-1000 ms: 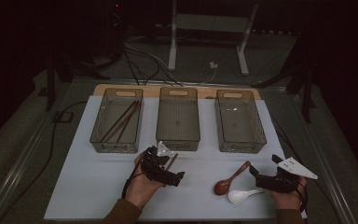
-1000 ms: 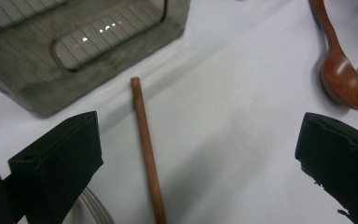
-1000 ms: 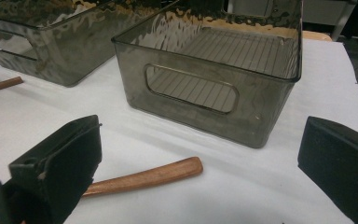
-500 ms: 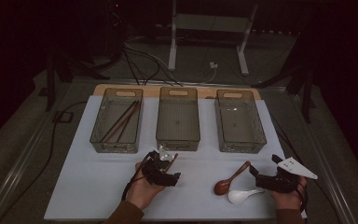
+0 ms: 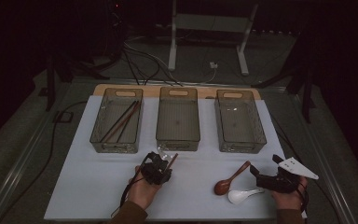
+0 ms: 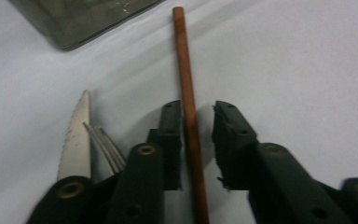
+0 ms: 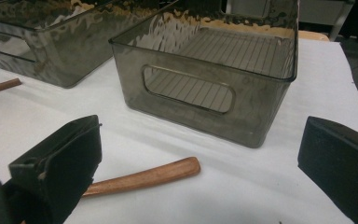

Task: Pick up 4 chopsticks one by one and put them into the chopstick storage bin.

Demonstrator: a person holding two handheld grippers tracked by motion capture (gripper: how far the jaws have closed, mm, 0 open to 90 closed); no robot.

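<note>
A brown chopstick lies on the white mat, running between the jaws of my left gripper. Those jaws have just been closing. The left pad is against the stick and a small gap remains at the right pad. In the high view the left gripper sits in front of the middle bin with the chopstick poking out ahead. A serrated knife and a fork lie just left of the jaws. My right gripper stands wide open near a wooden spoon and a white spoon.
Three smoky clear bins stand in a row at the back of the mat: the left bin holds several chopsticks, the middle bin and right bin look empty. The wooden spoon handle lies before the right bin.
The left gripper has tipped down over the chopstick and its jaws have narrowed around it. The right hand has stayed put.
</note>
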